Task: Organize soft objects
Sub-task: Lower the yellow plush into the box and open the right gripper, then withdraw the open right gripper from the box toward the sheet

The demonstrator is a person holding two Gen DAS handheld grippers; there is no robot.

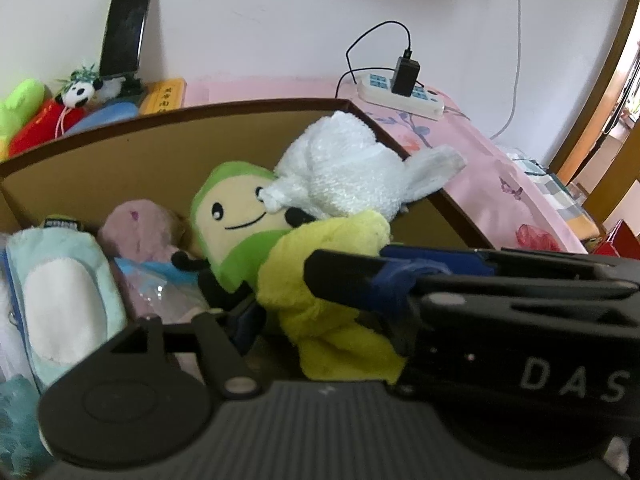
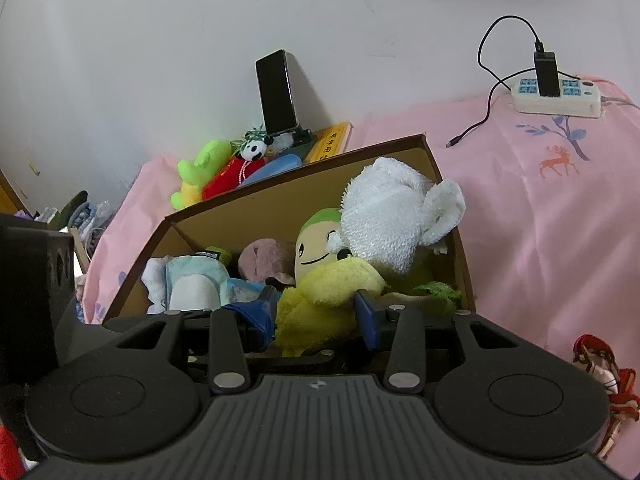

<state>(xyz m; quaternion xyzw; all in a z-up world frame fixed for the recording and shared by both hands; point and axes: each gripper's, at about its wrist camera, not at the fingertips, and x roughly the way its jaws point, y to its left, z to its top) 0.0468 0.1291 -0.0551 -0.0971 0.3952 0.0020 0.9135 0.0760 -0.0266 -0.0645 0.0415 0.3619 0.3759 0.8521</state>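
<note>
A brown cardboard box (image 2: 304,172) on the pink bedspread holds several soft toys: a white plush (image 2: 392,216), a green-hooded smiling doll (image 2: 316,248), a pinkish plush (image 2: 260,260) and a light blue plush (image 2: 192,284). My right gripper (image 2: 318,312) is shut on a yellow plush (image 2: 332,300) at the box's near side. In the left wrist view the yellow plush (image 1: 320,280) sits against the right gripper's black finger (image 1: 360,276); the box wall (image 1: 120,160) is behind. My left gripper's own fingers are hidden low in the frame.
Outside the box at the back left lie a green plush (image 2: 200,172), a red plush with a panda (image 2: 248,156) and a blue item. A phone on a stand (image 2: 276,92) leans by the wall. A power strip with charger (image 2: 556,96) lies at the right.
</note>
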